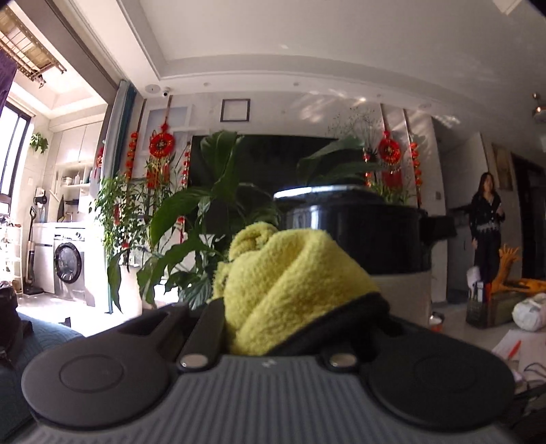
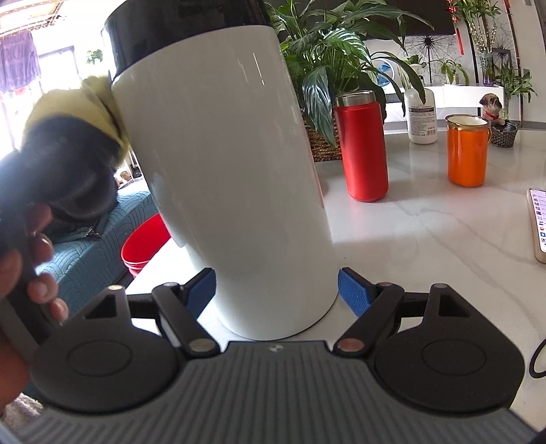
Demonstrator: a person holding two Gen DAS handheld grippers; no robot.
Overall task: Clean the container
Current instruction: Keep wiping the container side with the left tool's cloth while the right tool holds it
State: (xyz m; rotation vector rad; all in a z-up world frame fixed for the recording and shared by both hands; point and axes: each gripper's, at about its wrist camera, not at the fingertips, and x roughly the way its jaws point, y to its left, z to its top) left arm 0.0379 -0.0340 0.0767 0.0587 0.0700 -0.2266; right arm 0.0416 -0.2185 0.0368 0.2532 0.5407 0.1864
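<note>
Right claw (image 2: 276, 293) hugs bottom of white container (image 2: 221, 170) on marble table (image 2: 426, 232). Left claw (image 1: 293, 307) squeezes yellow cloth (image 1: 290, 273), pressed on container's side near black lid (image 2: 184, 27). Rub firm, hold container steady, no tipping.

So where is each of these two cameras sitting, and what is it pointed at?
Left wrist: on the left gripper, facing level across the living room; its fingers clamp a yellow cloth.
Right wrist: on the right gripper, tilted down at the marble table; blue pads straddle the white container; a hand shows left.
Shared: the cloth and the black-topped container.
</note>
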